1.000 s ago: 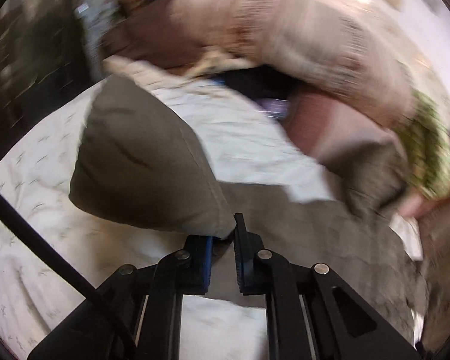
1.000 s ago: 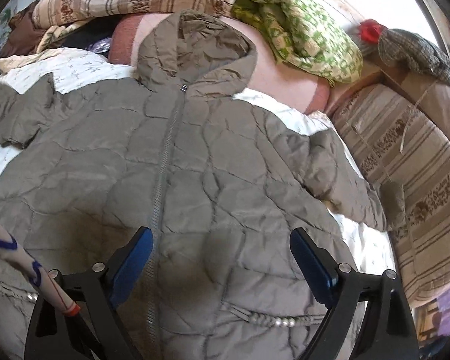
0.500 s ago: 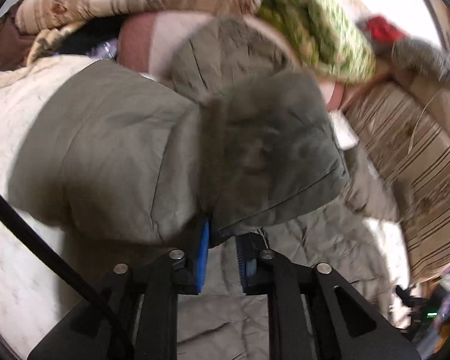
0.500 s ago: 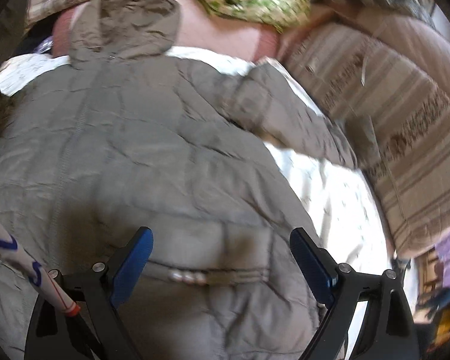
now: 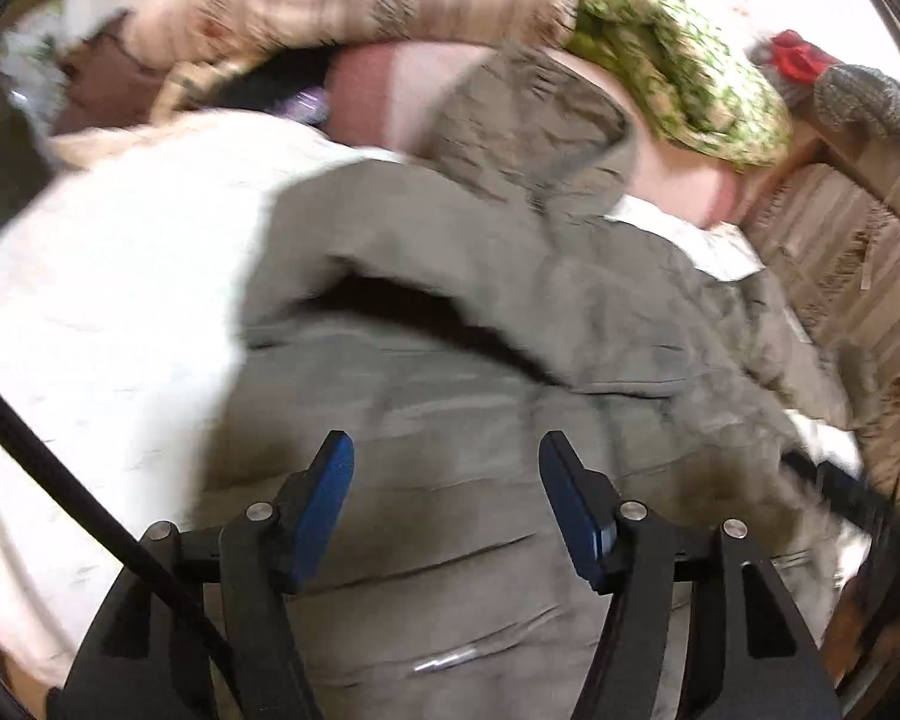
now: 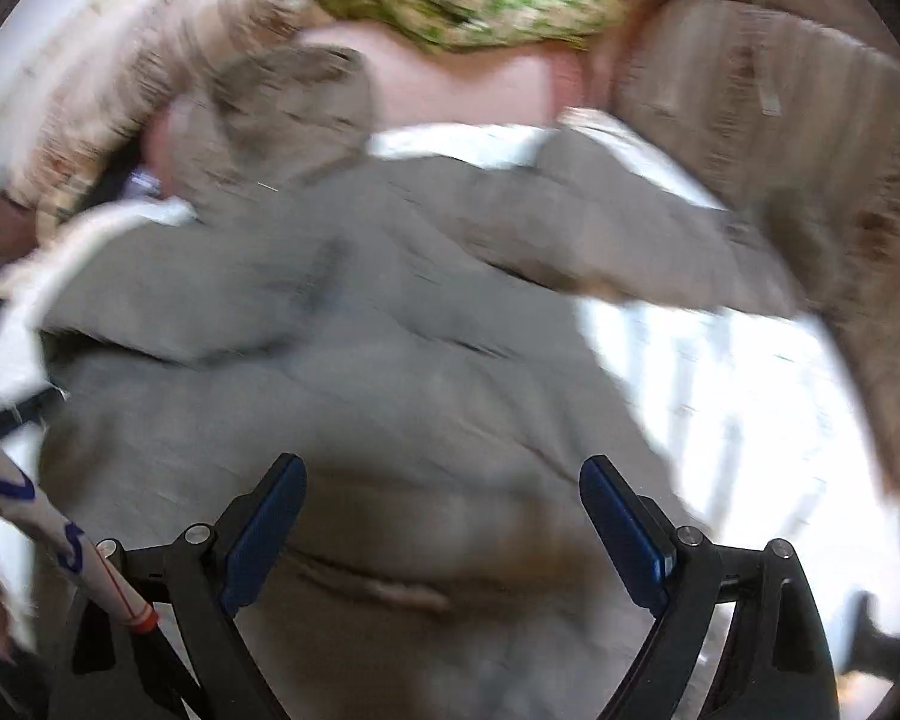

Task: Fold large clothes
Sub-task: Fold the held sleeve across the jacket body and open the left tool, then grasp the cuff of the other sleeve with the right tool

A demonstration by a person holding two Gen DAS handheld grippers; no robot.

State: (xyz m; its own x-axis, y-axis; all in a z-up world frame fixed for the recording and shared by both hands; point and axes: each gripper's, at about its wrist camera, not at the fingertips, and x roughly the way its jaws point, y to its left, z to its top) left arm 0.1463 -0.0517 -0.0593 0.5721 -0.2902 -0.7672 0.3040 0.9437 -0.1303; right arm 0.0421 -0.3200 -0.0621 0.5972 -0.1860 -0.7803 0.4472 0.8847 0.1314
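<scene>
Left gripper (image 5: 447,501): jaws opening, nothing between them, positioned over the near body of the jacket (image 5: 480,396). Right gripper (image 6: 444,531): jaws spread wide, holding nothing, above the jacket's lower front. The olive quilted jacket lies face up on the white bedspread (image 5: 108,312). Its left sleeve (image 5: 390,252) is laid across the chest; the right sleeve (image 6: 618,246) extends right, onto the bedspread. The hood (image 5: 528,126) rests at the far end against a pink pillow (image 5: 390,90).

Recommended procedure: let the released sleeve settle flat, clear the left gripper without snagging fabric, then take the right sleeve near its cuff and fold it squarely inward.
</scene>
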